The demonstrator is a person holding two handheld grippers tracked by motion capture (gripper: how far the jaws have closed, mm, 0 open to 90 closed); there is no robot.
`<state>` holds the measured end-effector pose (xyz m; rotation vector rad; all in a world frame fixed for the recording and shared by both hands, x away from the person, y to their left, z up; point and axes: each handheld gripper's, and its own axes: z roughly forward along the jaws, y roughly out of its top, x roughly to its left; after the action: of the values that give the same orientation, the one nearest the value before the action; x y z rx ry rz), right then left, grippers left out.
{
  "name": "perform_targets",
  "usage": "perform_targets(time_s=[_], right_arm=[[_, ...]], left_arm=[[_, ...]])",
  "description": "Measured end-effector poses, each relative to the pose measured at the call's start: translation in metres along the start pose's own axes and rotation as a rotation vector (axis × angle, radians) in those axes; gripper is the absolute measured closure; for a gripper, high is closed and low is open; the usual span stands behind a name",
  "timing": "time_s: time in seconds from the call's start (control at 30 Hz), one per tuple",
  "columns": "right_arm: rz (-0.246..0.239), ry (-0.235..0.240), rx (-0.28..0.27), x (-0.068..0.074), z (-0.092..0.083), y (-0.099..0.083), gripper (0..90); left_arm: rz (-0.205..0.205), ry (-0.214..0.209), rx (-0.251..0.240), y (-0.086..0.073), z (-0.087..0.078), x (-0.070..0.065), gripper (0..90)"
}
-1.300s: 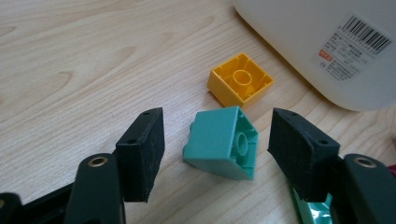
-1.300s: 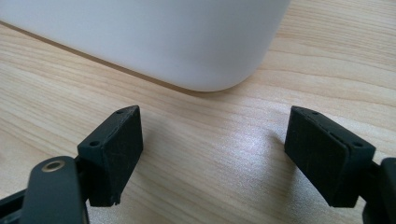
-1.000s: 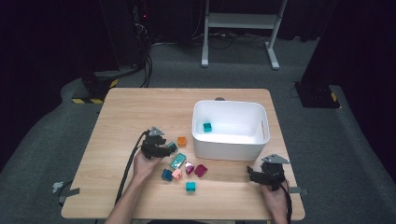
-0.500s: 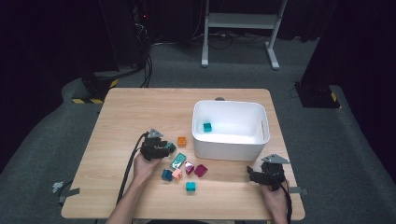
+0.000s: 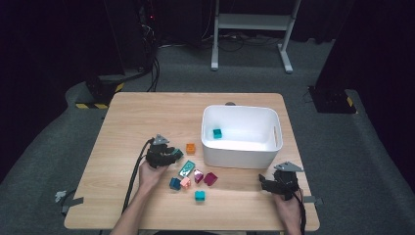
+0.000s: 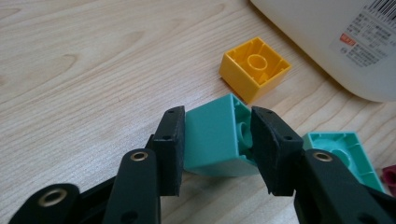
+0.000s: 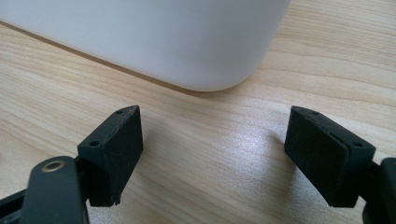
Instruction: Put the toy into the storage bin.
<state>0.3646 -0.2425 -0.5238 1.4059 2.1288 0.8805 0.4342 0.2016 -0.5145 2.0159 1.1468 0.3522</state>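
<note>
My left gripper (image 5: pixel 171 155) (image 6: pixel 218 125) rests low on the table, left of the brick cluster. Its jaws have just been closing, and the pads now press both sides of a teal brick (image 6: pixel 208 140) (image 5: pixel 177 153) that lies tilted with its hollow side toward the right pad. An orange brick (image 5: pixel 191 148) (image 6: pixel 254 67) lies just beyond it, hollow side up. My right gripper (image 5: pixel 266 183) (image 7: pixel 212 135) stands open near the table's front right, nothing between its fingers, facing the white bin's (image 5: pixel 240 108) (image 7: pixel 163 42) rounded corner.
One teal brick (image 5: pixel 217 133) lies inside the bin. A light green brick (image 5: pixel 187 168) (image 6: pixel 343 149), plus blue (image 5: pixel 174 183), pink (image 5: pixel 185 183), magenta (image 5: pixel 198 176), dark red (image 5: pixel 211 178) and teal (image 5: pixel 199 196) ones, are scattered before the bin. The left gripper's cable trails toward the front edge.
In the high view the left gripper's jaws have drawn in around the teal brick. Both hands have kept their places.
</note>
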Motion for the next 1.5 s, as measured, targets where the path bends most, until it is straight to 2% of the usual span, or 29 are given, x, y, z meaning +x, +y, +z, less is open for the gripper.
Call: perform_targets(time_s=[0.17, 0.4, 0.63, 0.77, 0.93, 1.3, 1.4, 1.5], right_arm=[[0.0, 0.0, 0.0, 0.0, 0.0, 0.0, 19.1], [0.0, 0.0, 0.0, 0.0, 0.0, 0.0, 19.2], [0.0, 0.0, 0.0, 0.0, 0.0, 0.0, 19.2], [0.0, 0.0, 0.0, 0.0, 0.0, 0.0, 19.1], [0.0, 0.0, 0.0, 0.0, 0.0, 0.0, 19.2], [0.0, 0.0, 0.0, 0.0, 0.0, 0.0, 19.2], [0.0, 0.0, -0.001, 0.0, 0.0, 0.0, 19.2], [0.0, 0.0, 0.0, 0.0, 0.0, 0.0, 19.2]], left_arm=[[0.005, -0.004, 0.003, 0.001, -0.002, -0.001, 56.6], [0.008, -0.007, -0.027, 0.005, -0.013, -0.003, 56.6], [-0.023, -0.021, -0.036, 0.008, -0.025, -0.001, 56.7], [-0.011, -0.024, -0.034, 0.013, -0.032, -0.002, 56.7], [-0.012, -0.047, -0.057, 0.024, -0.044, -0.008, 56.7], [0.023, -0.085, -0.09, 0.049, -0.063, -0.019, 56.7], [0.056, -0.078, -0.095, 0.056, -0.067, -0.024, 56.7], [0.071, -0.083, -0.116, 0.063, -0.072, -0.029, 56.7]])
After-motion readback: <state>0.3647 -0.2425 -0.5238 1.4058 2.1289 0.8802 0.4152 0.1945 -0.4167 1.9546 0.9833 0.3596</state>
